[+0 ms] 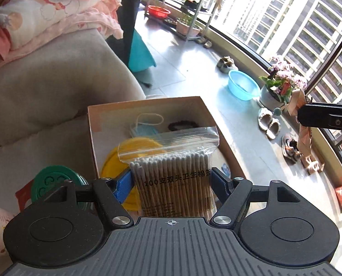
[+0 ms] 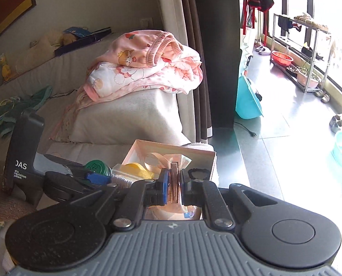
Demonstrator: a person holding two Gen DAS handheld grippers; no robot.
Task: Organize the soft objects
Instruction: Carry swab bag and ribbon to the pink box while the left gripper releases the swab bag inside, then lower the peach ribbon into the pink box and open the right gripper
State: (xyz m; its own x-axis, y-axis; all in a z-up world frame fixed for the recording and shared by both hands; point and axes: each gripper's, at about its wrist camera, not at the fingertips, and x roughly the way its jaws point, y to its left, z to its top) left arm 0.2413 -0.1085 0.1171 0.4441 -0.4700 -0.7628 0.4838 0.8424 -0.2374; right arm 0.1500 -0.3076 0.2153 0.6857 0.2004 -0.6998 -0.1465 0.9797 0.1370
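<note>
Grey sofa (image 2: 115,119) bearing an open cardboard box (image 1: 148,105), a green lid (image 1: 49,181), pink folded blankets (image 2: 148,69).

Swab bag (image 1: 173,172) over box (image 1: 145,103); mask (image 1: 145,128) inside; sofa (image 1: 56,80) left.

Left gripper (image 1: 172,179) angled downward, jaws wide around a load; right gripper (image 2: 173,182) likewise tilted, pinched nearly closed.

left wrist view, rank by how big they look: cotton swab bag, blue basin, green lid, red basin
1. cotton swab bag, though it is nearest the camera
2. green lid, partly hidden
3. blue basin
4. red basin, farthest away
</note>
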